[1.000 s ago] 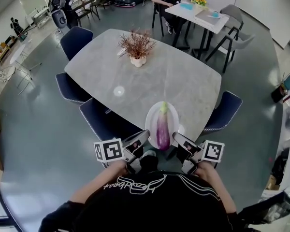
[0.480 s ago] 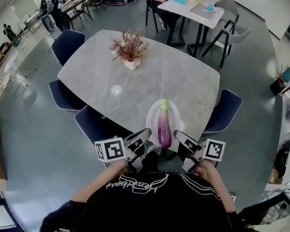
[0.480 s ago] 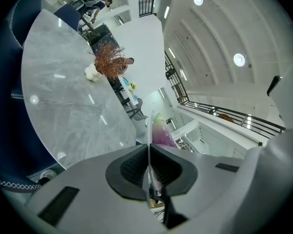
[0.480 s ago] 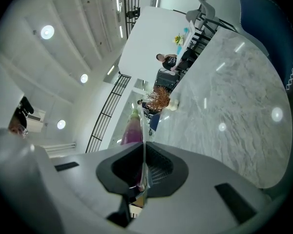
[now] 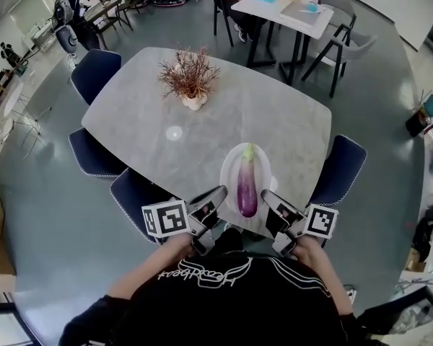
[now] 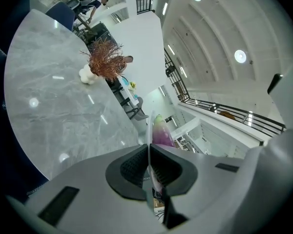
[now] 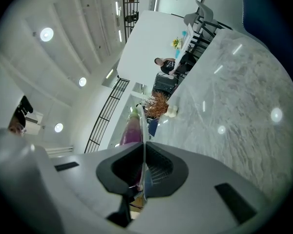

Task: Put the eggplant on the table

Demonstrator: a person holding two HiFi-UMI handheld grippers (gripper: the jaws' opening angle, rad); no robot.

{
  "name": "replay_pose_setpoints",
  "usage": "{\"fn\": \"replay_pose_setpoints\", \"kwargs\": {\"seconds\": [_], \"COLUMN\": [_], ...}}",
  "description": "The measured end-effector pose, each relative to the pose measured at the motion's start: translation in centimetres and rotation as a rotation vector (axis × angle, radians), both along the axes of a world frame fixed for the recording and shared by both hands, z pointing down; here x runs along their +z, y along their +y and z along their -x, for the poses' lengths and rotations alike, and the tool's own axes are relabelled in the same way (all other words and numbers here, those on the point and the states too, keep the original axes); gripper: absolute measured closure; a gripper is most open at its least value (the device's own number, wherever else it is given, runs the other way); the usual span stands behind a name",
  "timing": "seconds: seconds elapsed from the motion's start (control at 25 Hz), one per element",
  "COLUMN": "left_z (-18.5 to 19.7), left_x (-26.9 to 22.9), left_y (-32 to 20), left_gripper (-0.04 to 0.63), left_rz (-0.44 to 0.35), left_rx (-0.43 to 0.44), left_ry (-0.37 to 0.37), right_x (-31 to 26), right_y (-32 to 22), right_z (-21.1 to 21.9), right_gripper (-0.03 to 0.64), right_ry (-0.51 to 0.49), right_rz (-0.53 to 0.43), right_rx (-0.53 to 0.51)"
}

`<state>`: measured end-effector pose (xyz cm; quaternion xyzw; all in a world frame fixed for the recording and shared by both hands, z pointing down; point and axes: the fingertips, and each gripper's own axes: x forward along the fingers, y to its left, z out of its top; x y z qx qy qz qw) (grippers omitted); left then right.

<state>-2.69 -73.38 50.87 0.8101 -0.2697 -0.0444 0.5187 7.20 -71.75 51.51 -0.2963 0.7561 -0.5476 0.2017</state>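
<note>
Purple eggplant point(image 5: 247, 186) lies lengthwise on a white plate point(image 5: 229, 166), its green stem end pointing far and its rounded end near. The plate is carried between 2 hand-held grippers, 1 on each side. The left hand-held gripper point(image 5: 215, 202) has its jaws pressed together on the plate's near-left rim. In the left gripper view the thin rim point(image 6: 149, 133) runs edge-on between the ribbed black pads point(image 6: 132, 167), and the eggplant point(image 6: 161, 133) sits just right of that rim. The right hand-held gripper point(image 5: 271, 202) pinches the near-right rim the same way. In the right gripper view the rim point(image 7: 144, 126) is clamped between the pads point(image 7: 158, 168), with the eggplant point(image 7: 131, 129) just left of it. So the eggplant lies between the 2 grippers, touching neither.

From the head view the plate shows over the near edge of the grey marbled surface point(image 5: 224, 114). Whether it rests there cannot be told. A dried plant point(image 5: 190, 78) in a white pot stands at the far left of the surface, well apart from the plate.
</note>
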Motion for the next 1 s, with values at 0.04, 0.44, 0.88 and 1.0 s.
{"fn": "replay_pose_setpoints", "kwargs": {"seconds": [0.04,0.44,0.88,1.0], "left_z": [-0.1,-0.7,-1.9,-2.2], "left_x": [0.1,1.4,4.4,6.0], "left_y": [-0.6,-3.8,-6.9,-7.9], "left_gripper": [0.572,0.572,0.572,0.572], "left_rz": [0.001,0.026,0.072,0.091], "left_rx": [0.002,0.011,0.012,0.008], "left_ry": [0.0,-0.01,-0.043,-0.059], "right_x": [0.1,1.4,4.5,5.9], "right_y": [-0.5,-3.6,-6.4,-7.5], "right_z": [-0.1,-0.8,-2.1,-2.4], "right_gripper": [0.598,0.598,0.598,0.598], "right_ry": [0.002,0.042,0.066,0.081], "right_rz": [0.001,0.018,0.076,0.095], "right_rx": [0.003,0.053,0.114,0.113]}}
